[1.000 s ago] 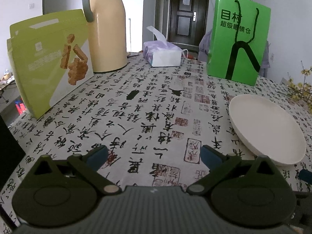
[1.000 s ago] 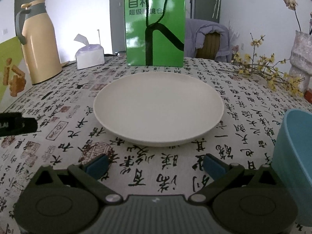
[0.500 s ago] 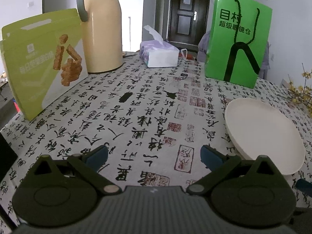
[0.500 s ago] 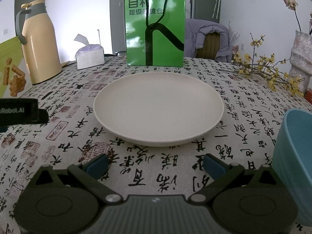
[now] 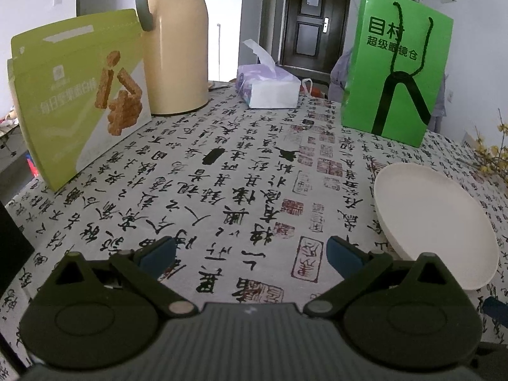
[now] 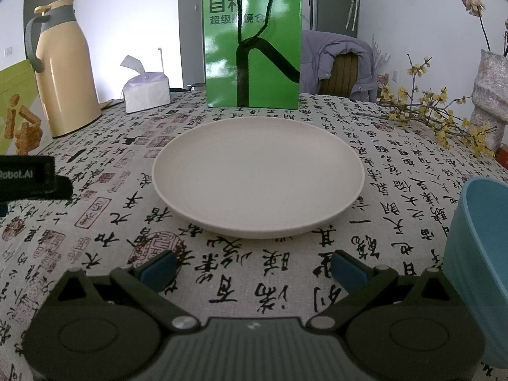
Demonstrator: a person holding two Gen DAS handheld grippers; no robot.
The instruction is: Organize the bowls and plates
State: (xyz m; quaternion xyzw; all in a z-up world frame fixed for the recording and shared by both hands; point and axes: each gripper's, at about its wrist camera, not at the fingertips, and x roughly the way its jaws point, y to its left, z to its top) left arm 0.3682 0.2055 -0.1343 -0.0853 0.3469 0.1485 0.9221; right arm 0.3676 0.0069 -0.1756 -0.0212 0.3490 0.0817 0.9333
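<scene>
Both the left gripper [image 5: 249,252] and the right gripper [image 6: 252,268] hover with fingers spread wide, holding nothing. The round cream plate [image 6: 257,174] lies on the calligraphy-printed surface [image 6: 95,209] ahead of the right gripper, the light-blue bowl [image 6: 476,270] to its right.

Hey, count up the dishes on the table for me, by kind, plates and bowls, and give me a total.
Plates: 1, the cream plate
Bowls: 1, the blue bowl, partly cut off at the right edge
Total: 2
</scene>
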